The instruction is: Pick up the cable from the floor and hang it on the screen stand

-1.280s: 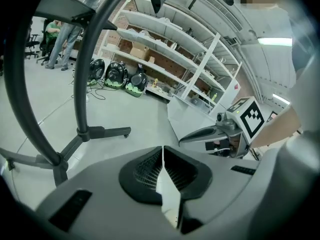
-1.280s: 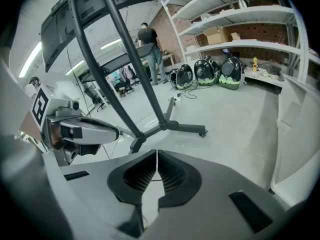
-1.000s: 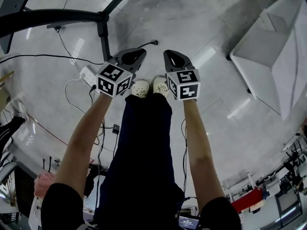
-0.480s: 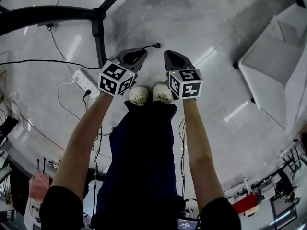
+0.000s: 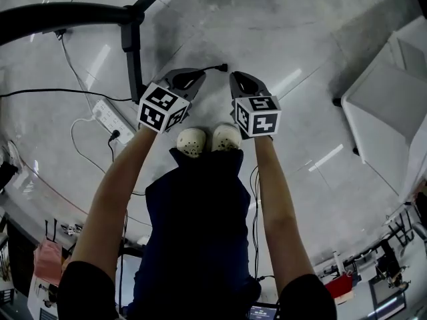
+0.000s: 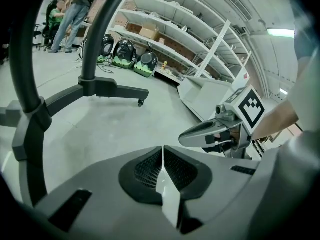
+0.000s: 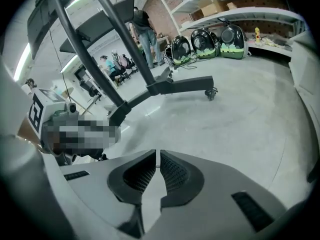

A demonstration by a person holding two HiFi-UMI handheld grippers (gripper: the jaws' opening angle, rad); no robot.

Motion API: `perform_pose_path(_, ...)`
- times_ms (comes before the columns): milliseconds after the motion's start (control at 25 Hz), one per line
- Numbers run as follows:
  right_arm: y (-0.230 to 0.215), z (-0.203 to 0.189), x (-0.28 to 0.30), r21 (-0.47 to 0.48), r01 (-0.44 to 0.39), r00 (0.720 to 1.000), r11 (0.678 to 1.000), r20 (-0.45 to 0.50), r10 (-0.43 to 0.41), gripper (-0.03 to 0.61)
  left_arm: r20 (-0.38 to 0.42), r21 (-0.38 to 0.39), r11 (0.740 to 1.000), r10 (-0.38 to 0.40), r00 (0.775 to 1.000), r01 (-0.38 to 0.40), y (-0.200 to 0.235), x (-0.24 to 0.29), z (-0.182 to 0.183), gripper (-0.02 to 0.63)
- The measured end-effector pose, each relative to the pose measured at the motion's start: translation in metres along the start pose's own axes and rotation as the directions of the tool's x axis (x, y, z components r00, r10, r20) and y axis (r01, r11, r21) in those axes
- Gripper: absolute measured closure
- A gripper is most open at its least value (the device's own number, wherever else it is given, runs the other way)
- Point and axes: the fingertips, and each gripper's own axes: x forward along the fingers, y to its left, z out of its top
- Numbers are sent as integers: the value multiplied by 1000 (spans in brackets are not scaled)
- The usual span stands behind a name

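Step in hand: judging by the layout, the approach before the pick-up; the cable (image 5: 221, 67) lies on the floor (image 5: 300, 32), touched by neither gripper.
Next move: it calls for one gripper to part its jaws, drop to the floor and close on the thin black cable near its plug end. That is a small target on a smooth surface, so the jaws could slide off it.
Arms: both bare forearms are stretched forward and down, side by side, each hand hidden behind its marker cube.
Left gripper (image 5: 187, 80): at 11 o'clock from the shoes, pointing ahead; its own view shows the jaws clenched together with nothing between them.
Right gripper (image 5: 241, 84): at 1 o'clock from the shoes, level with the left one and near it; its jaws are likewise pressed together and empty.
Shoes (image 5: 192, 141): a pale pair, close together on the floor just below the grippers.
Cable position: the plug end sits at 12 o'clock from the shoes, just beyond the gap between the two gripper tips, and the lead runs toward 9 o'clock behind the left gripper.
Power strip (image 5: 105, 116): white, on the floor at 9 o'clock from the left gripper, with a white lead curling off it.
Screen stand (image 5: 130, 42): black post and splayed legs at 11 o'clock, farthest away, beyond the cable.
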Motion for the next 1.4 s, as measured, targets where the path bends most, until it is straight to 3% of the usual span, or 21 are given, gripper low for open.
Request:
perform_pose_path(120, -4, -12, 19, -42, 0, 1000, 999, -26, -1, 544, -3, -2, 1000, -1, 1000, 1, 8, 13, -13, 595)
perform_pose_path(280, -6, -30, 46, -152, -26, 995, 988, -98, 11, 403, 1, -15, 1000, 1, 1000, -1, 19, 26, -26, 595)
perform_pose_path(440, -3, -44, 70, -285, -67, 985, 956, -171, 18, 354, 2, -16, 1000, 0, 1000, 0, 28, 35, -37, 595)
perform_pose_path(720, -5, -55, 105, -494, -109, 970, 863, -241, -16, 344, -10, -25, 1000, 1, 1000, -2, 45, 45, -55, 595)
perform_pose_path(800, -7, -59, 113, -519, -122, 966, 846, -259, -19, 344, -10, -27, 1000, -1, 1000, 1, 47, 46, -59, 595)
perform_pose_path(1000, -11, -69, 125, -524, -138, 955, 840, -294, -26, 345, -31, -29, 1000, -8, 999, 8, 50, 46, -72, 595)
perform_pose_path(1120, -12, -75, 128, -588, -133, 950, 798, -306, -67, 356, -36, -44, 999, -11, 999, 9, 50, 44, -75, 595)
perform_pose_path(1160, -14, -76, 128, -603, -125, 948, 788, -308, -85, 385, -38, -43, 999, -11, 999, 10, 49, 44, -75, 595)
perform_pose_path(1400, -9, -56, 109, -575, -89, 945, 814, -307, -114, 405, -30, -73, 997, 6, 1000, -8, 43, 30, -60, 595)
